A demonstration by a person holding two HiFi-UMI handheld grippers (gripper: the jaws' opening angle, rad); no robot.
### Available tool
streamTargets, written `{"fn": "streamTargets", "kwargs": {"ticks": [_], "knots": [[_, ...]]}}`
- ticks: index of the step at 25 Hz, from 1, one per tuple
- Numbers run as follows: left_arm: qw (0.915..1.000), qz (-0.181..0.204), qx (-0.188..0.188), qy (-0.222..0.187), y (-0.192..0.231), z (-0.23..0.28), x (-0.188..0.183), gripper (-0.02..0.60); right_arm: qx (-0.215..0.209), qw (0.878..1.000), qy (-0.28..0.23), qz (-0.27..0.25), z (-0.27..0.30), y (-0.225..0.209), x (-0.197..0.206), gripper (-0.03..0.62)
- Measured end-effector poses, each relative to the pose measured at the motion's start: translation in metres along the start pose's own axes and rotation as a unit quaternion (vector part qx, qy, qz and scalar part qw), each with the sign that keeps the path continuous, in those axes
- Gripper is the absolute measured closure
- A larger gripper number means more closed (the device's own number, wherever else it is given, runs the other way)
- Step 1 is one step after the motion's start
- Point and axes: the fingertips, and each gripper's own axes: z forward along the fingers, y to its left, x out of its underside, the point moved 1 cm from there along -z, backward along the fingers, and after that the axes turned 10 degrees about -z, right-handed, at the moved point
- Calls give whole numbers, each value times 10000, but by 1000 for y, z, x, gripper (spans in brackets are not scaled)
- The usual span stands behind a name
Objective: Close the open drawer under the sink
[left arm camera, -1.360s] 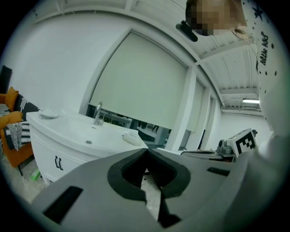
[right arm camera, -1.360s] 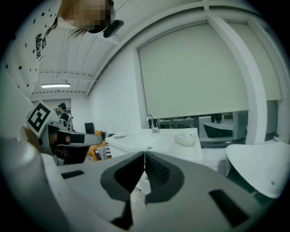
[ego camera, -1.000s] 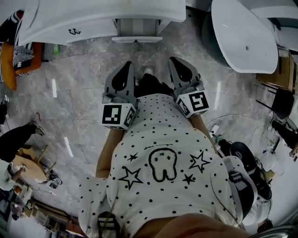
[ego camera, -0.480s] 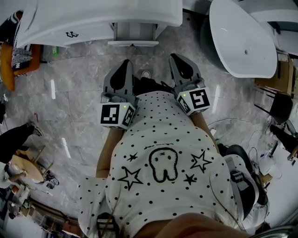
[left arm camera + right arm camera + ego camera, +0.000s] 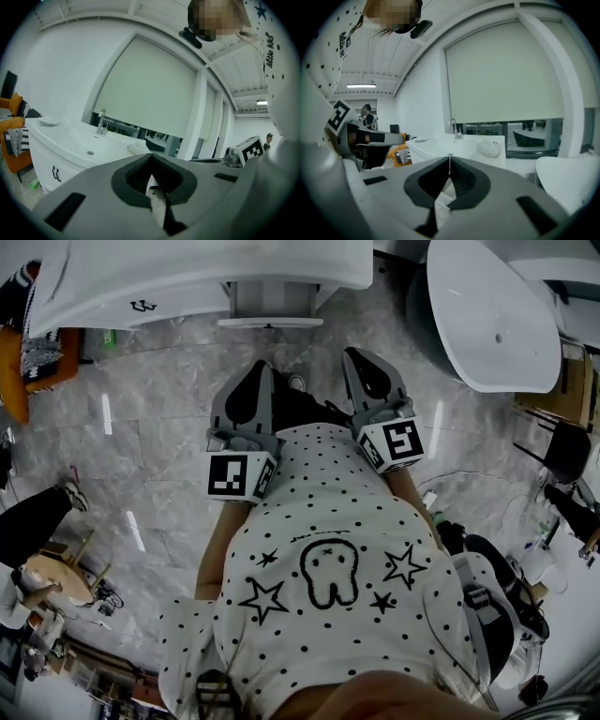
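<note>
White sink cabinet point(image 5: 187, 277) ahead, open drawer point(image 5: 272, 304) sticking out of its middle, not within reach yet. Holding left tongs point(image 5: 257, 371) and right tongs point(image 5: 359, 359) pinched together, empty, pointed that way, probably for shoving the front in.

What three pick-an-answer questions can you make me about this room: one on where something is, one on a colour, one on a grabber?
1. In the head view, where is the orange chair?
A. on the counter
B. between the grippers
C. left of the sink cabinet

2. What colour is the sink cabinet?
A. white
B. black
C. orange

3. How do the left gripper jaws stand?
A. wide apart
B. together, nothing between
C. clamped on a cup

Answers:
1 C: the chair sits at the picture's left edge, beside the cabinet.
2 A: top and front are white.
3 B: the left gripper view shows the jaws meeting, empty.
</note>
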Motion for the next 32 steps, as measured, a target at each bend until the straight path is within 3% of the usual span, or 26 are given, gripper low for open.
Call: {"fn": "streamTargets", "kwargs": {"ticks": [21,32], "knots": [[9983,-121,461,323,71,49,-51,575,541,9982,200,168,75,7,-26,579],[9986,-318,353,216,111,51,-68,575,604,9975,222,292,100,21,-27,579]]}}
